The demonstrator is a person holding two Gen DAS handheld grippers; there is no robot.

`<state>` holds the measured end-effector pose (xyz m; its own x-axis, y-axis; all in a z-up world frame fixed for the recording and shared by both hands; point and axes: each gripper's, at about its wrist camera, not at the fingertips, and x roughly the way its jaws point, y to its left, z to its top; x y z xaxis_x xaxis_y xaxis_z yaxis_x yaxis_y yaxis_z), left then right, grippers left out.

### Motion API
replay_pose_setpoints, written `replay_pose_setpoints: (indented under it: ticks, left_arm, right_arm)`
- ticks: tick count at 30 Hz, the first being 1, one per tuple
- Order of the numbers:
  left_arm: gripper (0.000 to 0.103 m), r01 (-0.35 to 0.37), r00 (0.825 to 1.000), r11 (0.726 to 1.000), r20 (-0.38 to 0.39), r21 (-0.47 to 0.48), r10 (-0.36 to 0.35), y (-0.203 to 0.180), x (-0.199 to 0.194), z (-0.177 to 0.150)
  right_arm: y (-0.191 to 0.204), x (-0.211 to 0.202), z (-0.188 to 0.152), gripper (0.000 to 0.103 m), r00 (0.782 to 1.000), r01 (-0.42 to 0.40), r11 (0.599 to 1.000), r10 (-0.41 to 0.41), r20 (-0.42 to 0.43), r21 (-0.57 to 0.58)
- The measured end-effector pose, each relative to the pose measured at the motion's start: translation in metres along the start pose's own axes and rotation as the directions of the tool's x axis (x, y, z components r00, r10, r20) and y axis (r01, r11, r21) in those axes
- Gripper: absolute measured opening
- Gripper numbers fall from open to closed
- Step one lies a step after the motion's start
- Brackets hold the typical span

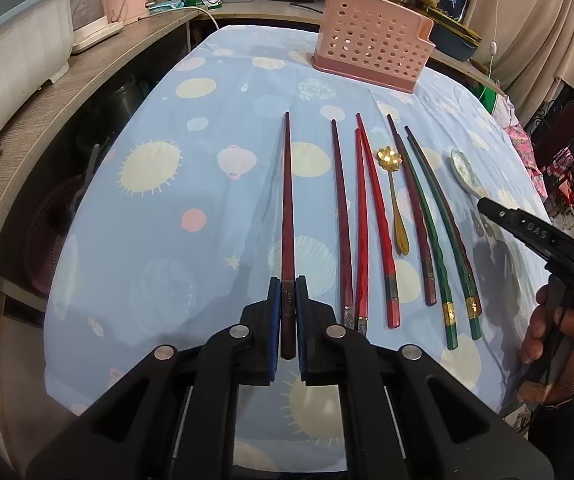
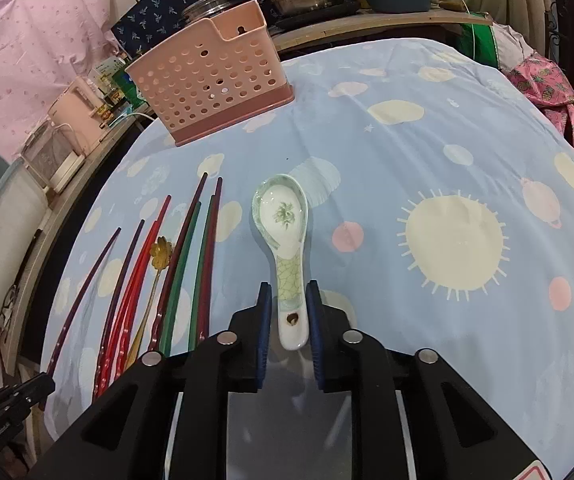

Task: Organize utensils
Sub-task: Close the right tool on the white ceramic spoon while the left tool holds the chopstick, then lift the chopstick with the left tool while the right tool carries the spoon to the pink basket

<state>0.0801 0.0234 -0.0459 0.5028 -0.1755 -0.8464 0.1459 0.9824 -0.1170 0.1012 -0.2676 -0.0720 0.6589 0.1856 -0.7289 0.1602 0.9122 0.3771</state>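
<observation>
My left gripper (image 1: 287,300) is clamped narrow on the butt end of 1 dark red chopstick (image 1: 287,208), whose long axis runs straight ahead of the tool toward the pink perforated holder (image 1: 371,52) at the far side of the cloth. My right gripper (image 2: 290,308) stands partly spread around the handle of the ceramic soup spoon (image 2: 283,216); its blue pads sit just beside the handle, and I cannot tell if they press it. The spoon lies along the tool's line, bowl pointing away. The other chopsticks and the gold flower spoon (image 1: 393,196) lie between my 2 tools.
</observation>
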Motion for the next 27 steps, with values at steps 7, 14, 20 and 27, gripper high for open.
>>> replay_pose_setpoints:
  ticks: [7, 14, 20, 27]
  left_arm:
    - [0.007, -0.002, 1.000, 1.000, -0.006, 0.002, 0.002, -0.001, 0.001, -0.002]
    - [0.007, -0.009, 1.000, 1.000, -0.016, 0.004, 0.009, -0.001, 0.005, -0.004]
    - [0.007, 0.001, 1.000, 1.000, -0.004, 0.003, -0.001, -0.001, -0.003, -0.002]
    - [0.007, 0.023, 0.992, 1.000, 0.126, -0.005, -0.022, 0.007, -0.047, 0.029]
  right_arm:
    - [-0.015, 0.001, 0.012, 0.021, 0.999, -0.052, 0.996, 0.052, 0.007, 0.077]
    - [-0.014, 0.014, -0.003, 0.009, 0.998, -0.048, 0.997, 0.050, -0.024, 0.068]
    - [-0.008, 0.009, -0.007, 0.007, 1.000, -0.014, 0.999, 0.014, -0.018, 0.032]
    - [0.009, -0.043, 0.013, 0.007, 0.994, 0.046, 0.998, -0.043, 0.103, -0.033]
